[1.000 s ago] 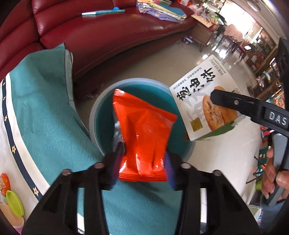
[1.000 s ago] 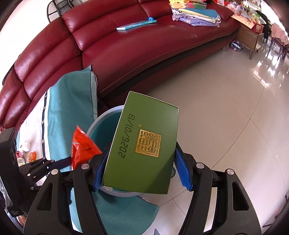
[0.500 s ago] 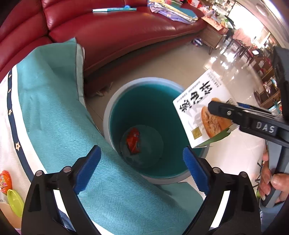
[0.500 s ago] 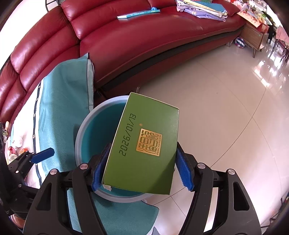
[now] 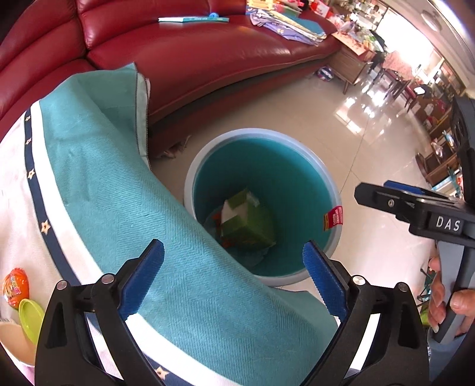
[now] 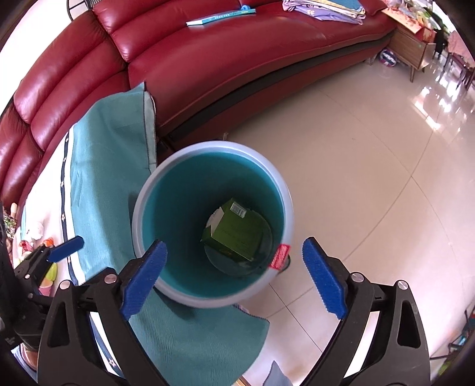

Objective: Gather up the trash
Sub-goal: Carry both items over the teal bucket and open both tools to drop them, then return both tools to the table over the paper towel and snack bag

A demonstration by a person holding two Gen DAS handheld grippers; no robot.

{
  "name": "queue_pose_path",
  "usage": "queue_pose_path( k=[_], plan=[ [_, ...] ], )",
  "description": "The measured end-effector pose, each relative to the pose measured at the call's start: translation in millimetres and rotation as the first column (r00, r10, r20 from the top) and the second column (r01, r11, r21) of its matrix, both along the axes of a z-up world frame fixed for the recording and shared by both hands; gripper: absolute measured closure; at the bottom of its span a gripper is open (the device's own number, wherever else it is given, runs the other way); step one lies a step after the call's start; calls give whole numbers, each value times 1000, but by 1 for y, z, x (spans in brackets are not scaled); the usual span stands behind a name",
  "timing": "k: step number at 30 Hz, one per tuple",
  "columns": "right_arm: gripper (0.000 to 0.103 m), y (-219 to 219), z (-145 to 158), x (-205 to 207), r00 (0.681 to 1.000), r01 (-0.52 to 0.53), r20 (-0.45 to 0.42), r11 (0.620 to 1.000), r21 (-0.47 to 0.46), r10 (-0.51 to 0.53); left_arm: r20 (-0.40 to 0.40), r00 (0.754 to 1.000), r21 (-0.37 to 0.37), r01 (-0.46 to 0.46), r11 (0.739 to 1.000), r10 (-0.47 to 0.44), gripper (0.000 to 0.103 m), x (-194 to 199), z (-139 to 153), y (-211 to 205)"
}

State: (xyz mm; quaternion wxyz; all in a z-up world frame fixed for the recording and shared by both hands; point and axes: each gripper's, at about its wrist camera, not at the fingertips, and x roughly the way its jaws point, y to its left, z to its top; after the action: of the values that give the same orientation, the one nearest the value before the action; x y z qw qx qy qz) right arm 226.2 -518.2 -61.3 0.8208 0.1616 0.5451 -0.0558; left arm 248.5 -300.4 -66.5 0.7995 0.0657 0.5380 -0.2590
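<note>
We are hovering both claws, the left claw [image 5: 233, 264] and right claw [image 6: 234, 267], released and empty over the teal bin [image 6: 207, 300]; the green box [image 6: 237, 234] has just dropped inside, joining the orange wrapper [image 5: 219, 221].

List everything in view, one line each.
Bin: one, grey rim, teal inside, on the floor beside the table.
Box: one, green, at the bin's bottom.
Wrapper: one, orange, mostly hidden under the box.
Tablecloth: one, teal and white, draped over the table edge.
Sofa: one, red leather, behind the bin.
Book: one, teal, on the sofa.
Left gripper: open, empty, above the tablecloth.
Right gripper: open, empty, above the bin.
</note>
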Motion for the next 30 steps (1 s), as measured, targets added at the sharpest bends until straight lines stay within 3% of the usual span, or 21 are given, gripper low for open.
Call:
queue_pose_path(
  k=[17,30],
  plan=[
    [12,72,61,-41,993,-93,62,993,-72,98,82,992,-54,-93,994,97,7,-57,45,91],
    [12,201,58,-61,941,-336,28,940,-58,338,125,943,-67,-301,951,308,4,-121,63,224]
  ],
)
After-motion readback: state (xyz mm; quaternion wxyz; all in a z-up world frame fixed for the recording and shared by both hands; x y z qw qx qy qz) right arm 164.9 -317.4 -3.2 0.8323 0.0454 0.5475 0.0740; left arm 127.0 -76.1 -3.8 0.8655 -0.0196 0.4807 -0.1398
